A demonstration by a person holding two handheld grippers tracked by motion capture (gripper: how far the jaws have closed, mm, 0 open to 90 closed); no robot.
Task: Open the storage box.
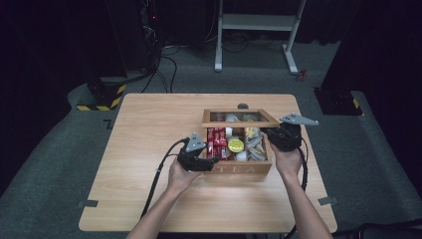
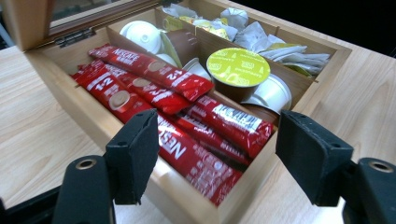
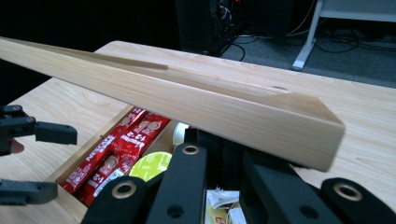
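A wooden box marked TEA (image 1: 244,169) stands on the table with its glass-paned lid (image 1: 239,110) raised. My right gripper (image 1: 271,133) is at the lid's right corner; in the right gripper view the lid's rim (image 3: 187,98) crosses just above the jaws of that gripper (image 3: 217,147), which look shut on it. My left gripper (image 2: 217,140) is open at the box's front left corner, jaws spread over red coffee sachets (image 2: 154,88). Beside the sachets sits a yellow-lidded capsule (image 2: 238,67). White capsules (image 2: 142,35) and tea bags (image 2: 280,51) fill the other compartments.
The box sits right of centre on a wooden table (image 1: 144,149), with bare top to the left and in front. A white desk frame (image 1: 256,22), cables (image 1: 166,69) and a striped base (image 1: 102,97) are on the floor beyond.
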